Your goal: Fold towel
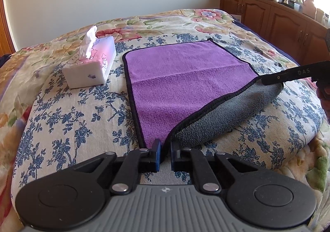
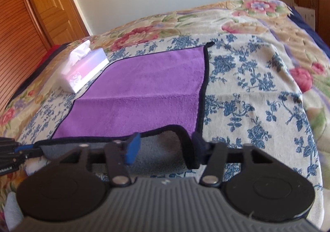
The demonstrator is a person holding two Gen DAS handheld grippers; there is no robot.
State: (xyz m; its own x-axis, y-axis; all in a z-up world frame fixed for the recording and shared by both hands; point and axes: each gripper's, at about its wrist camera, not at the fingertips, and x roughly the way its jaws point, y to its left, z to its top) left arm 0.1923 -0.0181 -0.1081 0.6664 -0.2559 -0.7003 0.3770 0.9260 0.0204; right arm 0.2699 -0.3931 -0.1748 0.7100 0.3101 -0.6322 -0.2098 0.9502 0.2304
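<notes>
A purple towel (image 1: 175, 79) with a grey underside and black hem lies on the floral bedspread; it also shows in the right wrist view (image 2: 144, 95). Its near edge is lifted and curled over, showing grey (image 1: 222, 116). My left gripper (image 1: 165, 150) is shut on the towel's near left corner. My right gripper (image 2: 165, 147) has its fingers wide apart around the lifted near right corner, whose hem (image 2: 191, 149) drapes by the right finger. In the left wrist view the right gripper's finger (image 1: 288, 75) lies on the lifted edge.
A white and pink tissue box (image 1: 92, 67) stands left of the towel, also in the right wrist view (image 2: 82, 71). Wooden cabinets (image 1: 278, 17) with clutter line the right wall. A wooden door (image 2: 31, 15) is at the left. The bed (image 1: 61, 108) drops off at the near side.
</notes>
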